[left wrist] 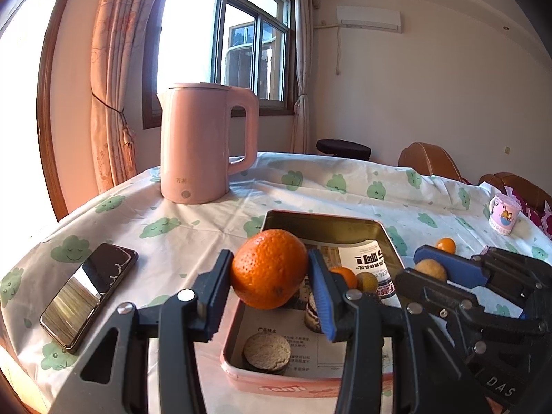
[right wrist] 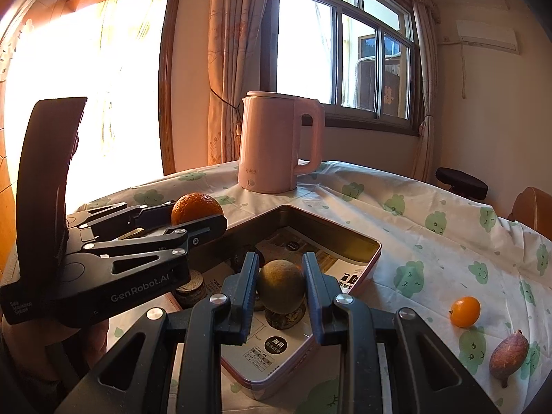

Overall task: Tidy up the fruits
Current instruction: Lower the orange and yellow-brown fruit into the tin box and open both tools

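My left gripper (left wrist: 270,270) is shut on a large orange (left wrist: 269,269), held just above the near left part of the open pink tin (left wrist: 276,381). From the right wrist view the same orange (right wrist: 196,208) sits between the left gripper's fingers over the tin's left side. My right gripper (right wrist: 280,288) is shut on a small round brownish-green fruit (right wrist: 280,288), held over the tin (right wrist: 374,258); in the left wrist view that fruit (left wrist: 430,269) shows between the right gripper's blue pads. Inside the tin lie a small orange (left wrist: 343,276), a tan fruit (left wrist: 366,281) and round cakes (left wrist: 265,350).
A pink kettle (left wrist: 203,145) stands behind the tin. A phone (left wrist: 89,293) lies left of it. A small orange fruit (right wrist: 464,311) and a reddish-brown fruit (right wrist: 509,353) rest on the cloth at the right. A printed cup (left wrist: 503,212) stands far right, chairs beyond.
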A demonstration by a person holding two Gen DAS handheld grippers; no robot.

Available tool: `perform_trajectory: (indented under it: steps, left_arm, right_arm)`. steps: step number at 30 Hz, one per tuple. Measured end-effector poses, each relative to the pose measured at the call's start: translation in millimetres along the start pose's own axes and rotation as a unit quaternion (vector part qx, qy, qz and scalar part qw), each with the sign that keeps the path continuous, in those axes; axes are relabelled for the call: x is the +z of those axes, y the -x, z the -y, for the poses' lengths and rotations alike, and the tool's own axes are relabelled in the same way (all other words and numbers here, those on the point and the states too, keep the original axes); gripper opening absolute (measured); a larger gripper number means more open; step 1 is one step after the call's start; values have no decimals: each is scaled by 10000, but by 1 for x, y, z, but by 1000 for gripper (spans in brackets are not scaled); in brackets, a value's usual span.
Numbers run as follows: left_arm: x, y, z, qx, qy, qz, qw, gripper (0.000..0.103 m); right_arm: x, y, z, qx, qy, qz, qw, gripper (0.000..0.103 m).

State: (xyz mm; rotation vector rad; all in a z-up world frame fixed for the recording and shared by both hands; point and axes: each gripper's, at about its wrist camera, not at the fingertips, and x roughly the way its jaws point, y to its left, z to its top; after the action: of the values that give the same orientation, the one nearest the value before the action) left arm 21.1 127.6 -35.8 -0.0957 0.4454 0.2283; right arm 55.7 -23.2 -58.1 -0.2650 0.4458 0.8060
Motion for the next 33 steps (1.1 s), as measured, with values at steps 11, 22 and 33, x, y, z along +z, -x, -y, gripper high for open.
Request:
perform_trajectory:
  steps: [11,22,33]
  left_arm:
    - [-2,-6,-1,-20,-59,-162,9998,46]
    - [-9,-15,2,-31,-151,-403,9991,46]
    - [-10,-14,3,7,-165,-389,9991,52]
  right_arm:
    - [-2,-11,-3,88,41,-318,9994,28]
    - [-7,-26,-2,232,-33,-802,9965,28]
    - [-9,-30,4,278,-219,-950,9948,56]
